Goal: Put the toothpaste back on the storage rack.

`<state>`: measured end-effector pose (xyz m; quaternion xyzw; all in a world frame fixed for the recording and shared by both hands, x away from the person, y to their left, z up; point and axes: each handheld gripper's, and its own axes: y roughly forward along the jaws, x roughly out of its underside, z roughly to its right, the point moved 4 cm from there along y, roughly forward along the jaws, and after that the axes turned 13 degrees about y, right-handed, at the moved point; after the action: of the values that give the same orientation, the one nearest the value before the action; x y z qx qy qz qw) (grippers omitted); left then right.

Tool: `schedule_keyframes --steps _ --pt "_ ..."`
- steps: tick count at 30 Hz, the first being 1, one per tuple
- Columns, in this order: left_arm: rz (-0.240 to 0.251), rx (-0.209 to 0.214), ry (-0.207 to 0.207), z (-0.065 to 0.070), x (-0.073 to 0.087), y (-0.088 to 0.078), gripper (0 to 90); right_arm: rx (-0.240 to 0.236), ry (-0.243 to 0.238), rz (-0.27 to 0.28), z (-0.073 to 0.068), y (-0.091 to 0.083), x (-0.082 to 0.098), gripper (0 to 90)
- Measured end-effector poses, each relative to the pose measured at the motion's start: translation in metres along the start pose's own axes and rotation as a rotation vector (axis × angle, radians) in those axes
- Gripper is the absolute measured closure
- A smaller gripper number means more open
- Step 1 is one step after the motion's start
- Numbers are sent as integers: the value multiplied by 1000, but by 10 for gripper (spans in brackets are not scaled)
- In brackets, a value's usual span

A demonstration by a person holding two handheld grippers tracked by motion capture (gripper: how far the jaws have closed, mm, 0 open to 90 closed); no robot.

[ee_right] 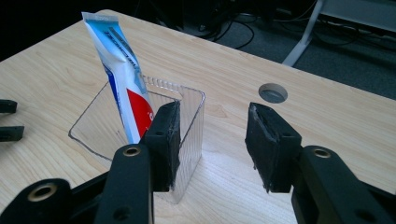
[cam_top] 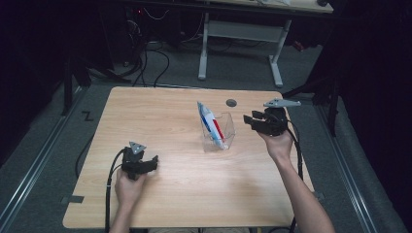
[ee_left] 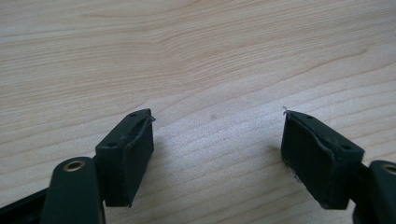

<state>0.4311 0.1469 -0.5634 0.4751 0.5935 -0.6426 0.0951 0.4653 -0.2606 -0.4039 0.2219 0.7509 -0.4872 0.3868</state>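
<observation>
a toothpaste tube [ee_right: 122,79] stands in a clear plastic container [ee_right: 189,135] a little right of the middle of the high view, on the pale wooden table [cam_top: 165,121]. the tube's print is white with a blue band down its upper part and a red patch lower down; there is lettering on the blue band, but it is too small and blurred to read, so no brand can be told. its long axis runs close to upright but tilted: in the right gripper view the flat crimped end points to the upper left of the frame, and the lower end sits down inside the container against its near wall. in the high view the same tube [cam_top: 210,124] leans with its top toward the upper left and its bottom toward the lower right of the container [cam_top: 227,132].

the right gripper [ee_right: 212,140], seen in the high view at centre right [cam_top: 252,120], is just beside the container's right side. its jaws stand partly apart with nothing between the pads; the left jaw overlaps the container's near corner in the right gripper view, and contact cannot be told.

the left gripper [ee_left: 217,151] sits at lower left of the high view [cam_top: 150,162], well apart from the container, jaws spread wide over bare wood and holding nothing.

a round grey grommet [ee_right: 272,92] sits in the tabletop beyond the container.
</observation>
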Motion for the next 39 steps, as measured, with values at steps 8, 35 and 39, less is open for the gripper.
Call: schedule_keyframes --steps 8,35,39 --pt "0 0 0 0 0 0 257 -19 -7 20 -2 -11 0 557" --pt "0 -1 0 0 0 0 257 2 66 53 29 -38 27 570" --pt "0 -1 0 0 0 0 257 3 70 60 32 -42 30 570"
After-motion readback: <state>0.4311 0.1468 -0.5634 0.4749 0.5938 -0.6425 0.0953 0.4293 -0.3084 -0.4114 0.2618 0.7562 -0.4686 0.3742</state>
